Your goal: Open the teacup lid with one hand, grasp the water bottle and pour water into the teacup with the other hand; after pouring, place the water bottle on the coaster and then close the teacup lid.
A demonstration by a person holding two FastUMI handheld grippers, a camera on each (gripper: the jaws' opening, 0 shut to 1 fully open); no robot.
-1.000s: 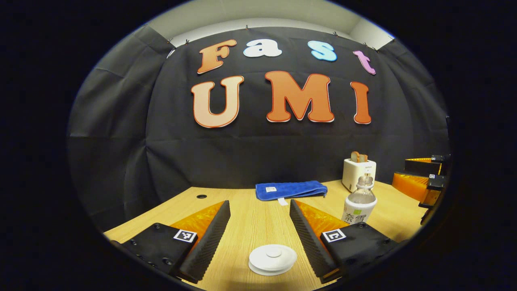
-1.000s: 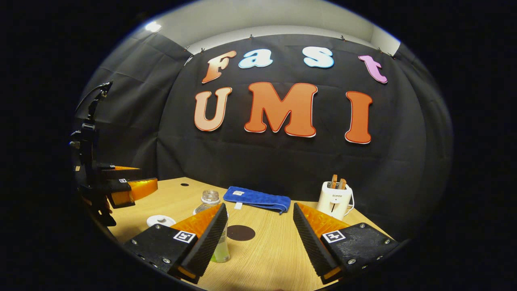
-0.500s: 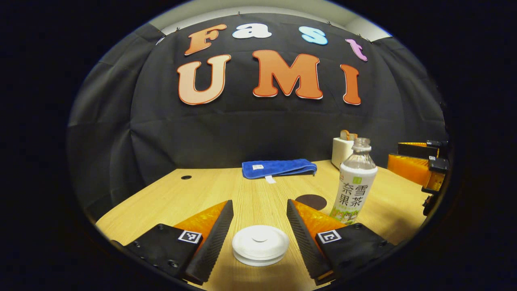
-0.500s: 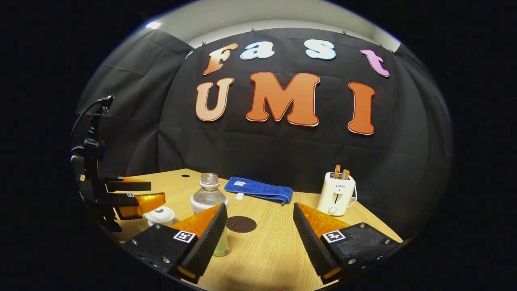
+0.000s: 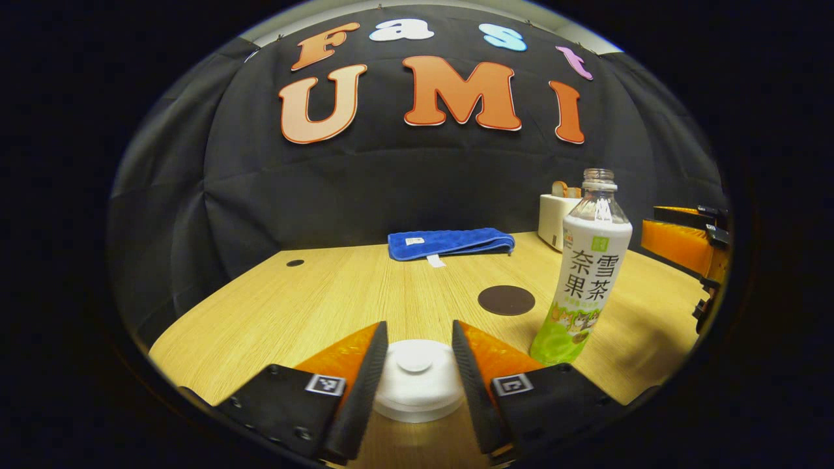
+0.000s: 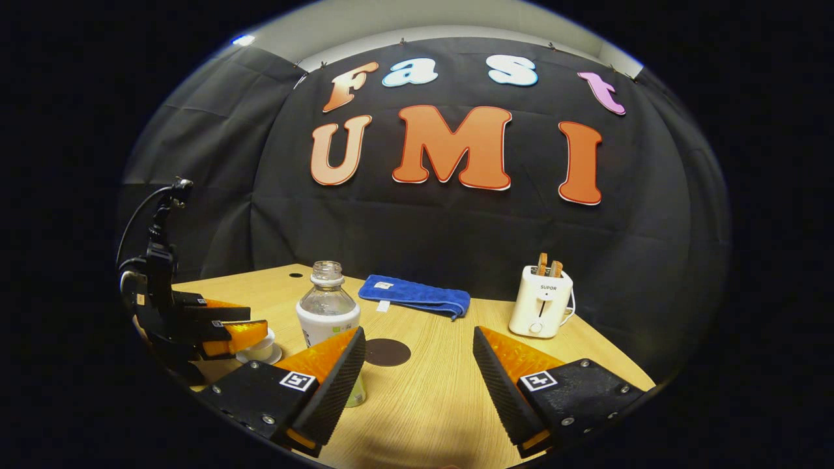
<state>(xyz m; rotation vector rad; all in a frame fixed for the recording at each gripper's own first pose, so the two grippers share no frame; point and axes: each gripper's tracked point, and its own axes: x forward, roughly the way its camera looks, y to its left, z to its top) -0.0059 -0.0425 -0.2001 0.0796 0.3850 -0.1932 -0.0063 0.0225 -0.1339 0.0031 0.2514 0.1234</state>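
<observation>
The left gripper (image 5: 417, 355) brackets the teacup lid (image 5: 417, 381), jaws narrow, contact uncertain. Seat both fingers evenly, then lift straight. Right of the lid, the right gripper (image 6: 417, 374) waits wide beside the water bottle (image 6: 328, 311).

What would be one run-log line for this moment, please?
phase: lid grasp | left gripper: fingers at both sides of teacup lid | right gripper: open, empty | water bottle: upright on table | coaster: bare

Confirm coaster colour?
Dark brown, plain round coaster on the table; clearest in the left gripper view.
</observation>
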